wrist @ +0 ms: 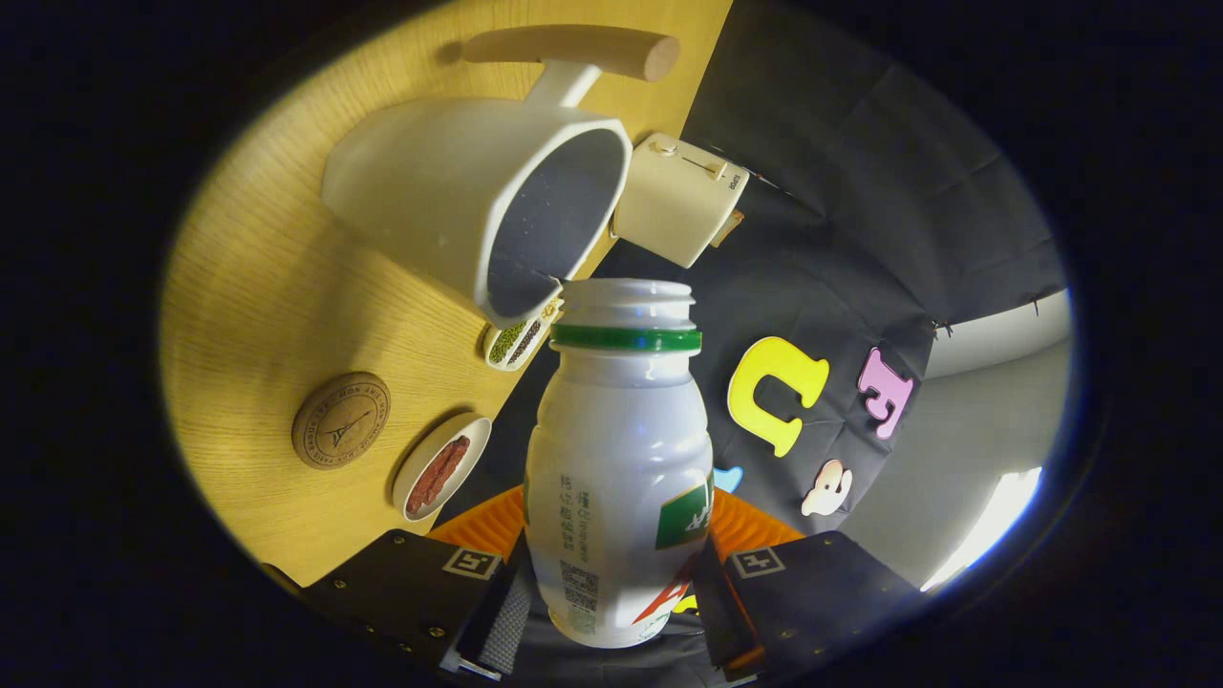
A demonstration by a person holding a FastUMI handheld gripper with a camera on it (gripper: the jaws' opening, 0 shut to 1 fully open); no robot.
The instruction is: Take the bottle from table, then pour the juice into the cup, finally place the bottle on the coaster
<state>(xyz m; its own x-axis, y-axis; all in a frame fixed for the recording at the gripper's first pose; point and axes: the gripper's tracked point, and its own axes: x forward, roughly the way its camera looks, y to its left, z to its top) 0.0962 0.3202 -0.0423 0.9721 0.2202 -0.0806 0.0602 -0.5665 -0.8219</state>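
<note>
My gripper point(616, 583) is shut on a white plastic bottle point(616, 459) with a green neck ring and an uncapped mouth. The whole view is rolled, so the wooden table point(277, 277) appears tilted. The bottle's mouth sits right at the rim of a large white cup point(478, 201) with a wooden handle; the cup's inside looks dark. No liquid stream is visible. A round cork coaster point(341, 419) lies on the table, on the near side of the cup and apart from it.
A cream box-shaped appliance point(678, 196) stands beyond the cup at the table's edge. A small white dish with red-brown food point(441, 468) and a divided dish of beans point(516, 339) lie near the bottle. Black cloth wall hangs beyond the table.
</note>
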